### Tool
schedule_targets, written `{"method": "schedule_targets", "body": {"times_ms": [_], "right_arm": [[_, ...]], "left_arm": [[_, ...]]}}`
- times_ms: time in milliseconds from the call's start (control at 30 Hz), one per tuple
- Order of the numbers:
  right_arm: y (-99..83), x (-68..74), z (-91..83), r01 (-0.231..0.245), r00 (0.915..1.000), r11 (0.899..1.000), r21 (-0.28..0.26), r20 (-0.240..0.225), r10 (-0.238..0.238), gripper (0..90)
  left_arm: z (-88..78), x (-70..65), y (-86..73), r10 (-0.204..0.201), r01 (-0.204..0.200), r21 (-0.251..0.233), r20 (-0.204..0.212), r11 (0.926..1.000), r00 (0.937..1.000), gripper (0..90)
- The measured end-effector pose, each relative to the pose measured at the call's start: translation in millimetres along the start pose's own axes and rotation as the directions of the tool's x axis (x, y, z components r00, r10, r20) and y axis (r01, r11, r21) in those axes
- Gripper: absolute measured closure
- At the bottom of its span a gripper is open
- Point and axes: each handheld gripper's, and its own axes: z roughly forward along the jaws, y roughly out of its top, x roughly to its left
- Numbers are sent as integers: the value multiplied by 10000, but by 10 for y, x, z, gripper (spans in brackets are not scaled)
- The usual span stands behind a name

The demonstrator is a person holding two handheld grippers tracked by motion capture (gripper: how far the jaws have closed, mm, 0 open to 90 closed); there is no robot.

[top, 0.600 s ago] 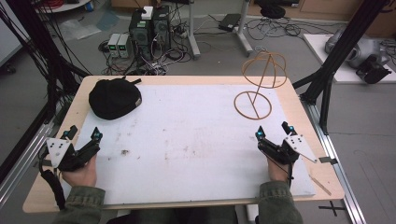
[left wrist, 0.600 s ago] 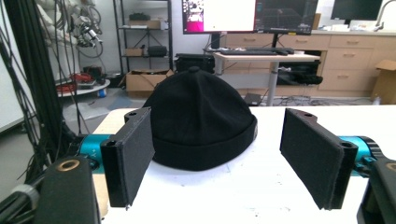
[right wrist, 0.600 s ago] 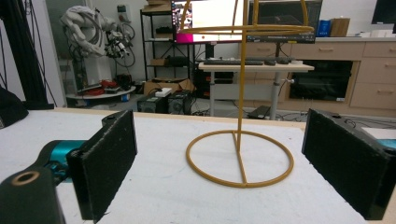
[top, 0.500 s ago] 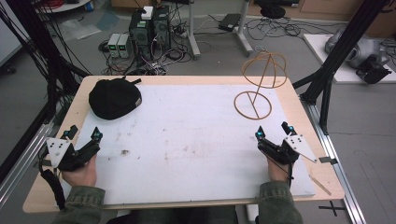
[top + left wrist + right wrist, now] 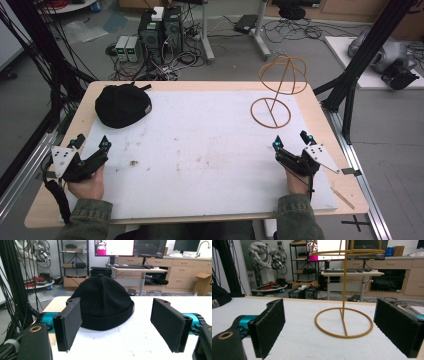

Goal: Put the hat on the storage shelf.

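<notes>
— Starting at the worktop's (image 5: 200, 150) left edge?
— Yes. Seeing the left gripper (image 5: 91, 143) lying low near the front-left corner, gripped by the left hand (image 5: 87, 181), pointing toward the far edge. Standing wide open, jaws well apart in the left gripper view (image 5: 120, 325), clasping nothing, touching nothing but the white surface beneath.
— And just beyond it?
— Sitting near the far-left corner, a black beanie (image 5: 122, 104), dome up, cuff flat on the worktop, small button on the crown. Facing the left gripper squarely, framed between its jaws in that gripper's view (image 5: 103, 305), yet well apart from them. Showing a small tag at its right side in the high view.
— Moving across the middle?
— Bare white sheet, lightly smudged, with a dark speck (image 5: 134, 162) toward the front-left.
— Then the right side?
— Standing upright near the far-right corner, a yellow wire hat stand (image 5: 276, 92): flat ring base on the worktop, thin post rising straight up, long axis vertical, domed wire hoop on top. Seen from the right gripper view (image 5: 344, 320), centred between the jaws but lying farther off, untouched.
— And the right gripper?
— Resting near the front-right corner (image 5: 291, 143), carried by the right hand (image 5: 296, 182), aiming toward the far edge at the stand's base. Gaping wide as well, jaws far apart, empty.
</notes>
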Motion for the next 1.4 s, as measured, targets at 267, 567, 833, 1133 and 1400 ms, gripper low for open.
{"method": "schedule_targets", "body": {"times_ms": [267,567,833,1133,1400], "right_arm": [[-7,21,15,-152,9998,9998,136,-124,154,94],[-10,39,28,-39,9998,9998,171,-173,42,95],[-8,51,15,-18,9998,9998,220,-205,22,95],[-8,38,12,77,9999,9997,236,-157,-73,95],[-12,29,21,-136,9999,9994,322,-57,138,95]], "left_arm": [[72,-48,50,5,-9,140,293,9999,9996,237],[189,-144,295,325,-311,-291,481,9991,9983,223],[468,-205,654,648,-628,-614,309,9961,9974,216],[647,-114,787,436,-437,-294,-43,9986,9990,190],[837,-47,791,254,-252,181,-117,9995,9996,182]]}}
